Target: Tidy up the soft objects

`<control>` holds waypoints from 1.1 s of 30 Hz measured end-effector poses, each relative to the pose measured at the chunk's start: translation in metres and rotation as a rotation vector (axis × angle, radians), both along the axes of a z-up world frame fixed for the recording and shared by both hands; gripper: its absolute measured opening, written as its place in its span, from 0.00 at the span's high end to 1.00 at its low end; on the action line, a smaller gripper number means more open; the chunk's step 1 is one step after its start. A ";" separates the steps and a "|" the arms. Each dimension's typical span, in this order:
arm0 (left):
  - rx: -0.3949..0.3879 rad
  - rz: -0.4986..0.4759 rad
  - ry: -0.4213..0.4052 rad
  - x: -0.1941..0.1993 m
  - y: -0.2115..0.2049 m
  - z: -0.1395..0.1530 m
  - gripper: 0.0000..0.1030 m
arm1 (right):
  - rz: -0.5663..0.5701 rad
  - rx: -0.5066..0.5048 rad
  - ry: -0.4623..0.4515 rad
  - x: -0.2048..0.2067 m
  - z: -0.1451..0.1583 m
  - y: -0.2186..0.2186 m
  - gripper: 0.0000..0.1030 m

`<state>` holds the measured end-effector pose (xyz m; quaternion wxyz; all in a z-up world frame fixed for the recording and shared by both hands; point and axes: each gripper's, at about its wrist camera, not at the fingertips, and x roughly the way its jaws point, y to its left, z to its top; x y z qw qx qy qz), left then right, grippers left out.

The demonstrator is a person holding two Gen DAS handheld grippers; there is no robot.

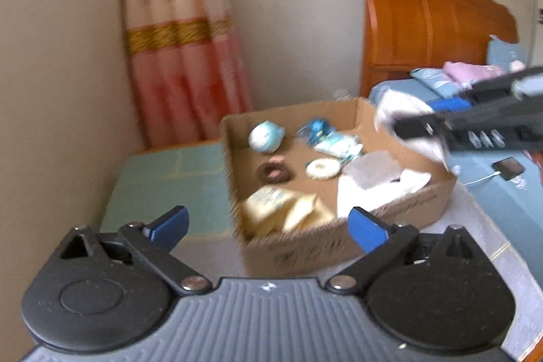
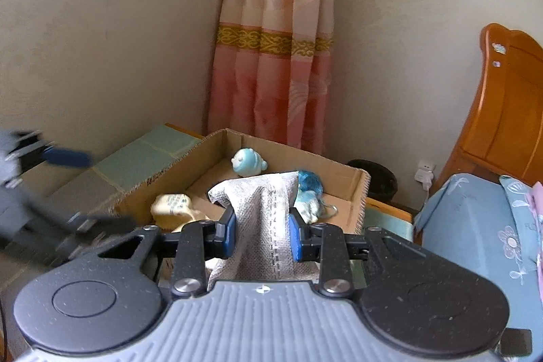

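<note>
A shallow cardboard box (image 1: pixel 400 206) sits on a green-topped table. It holds a pale blue plush (image 1: pixel 266 135), a brown doughnut toy (image 1: pixel 274 172), a white ring toy (image 1: pixel 322 168), blue-and-white soft items (image 1: pixel 334 143), a yellow cloth (image 1: pixel 278 212) and white cloth (image 1: pixel 370 182). My left gripper (image 1: pixel 268 226) is open and empty just in front of the box. My right gripper (image 2: pixel 261 231) is shut on a white woven cloth (image 2: pixel 259 212), held above the box (image 2: pixel 353 178). It enters the left wrist view from the right (image 1: pixel 407 124).
A green-topped table (image 1: pixel 169 189) carries the box, close to the beige wall and a pink curtain (image 1: pixel 183 56). A bed with blue bedding (image 2: pixel 475 226) and an orange wooden headboard (image 1: pixel 424 22) lies to the right. A phone (image 1: pixel 507 167) lies on the bed.
</note>
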<state>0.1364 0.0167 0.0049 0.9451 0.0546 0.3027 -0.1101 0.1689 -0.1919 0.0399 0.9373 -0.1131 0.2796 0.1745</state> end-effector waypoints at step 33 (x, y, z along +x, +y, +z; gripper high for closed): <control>0.027 0.214 0.155 -0.014 0.006 0.025 0.02 | -0.357 -0.068 0.225 -0.029 0.001 0.015 0.00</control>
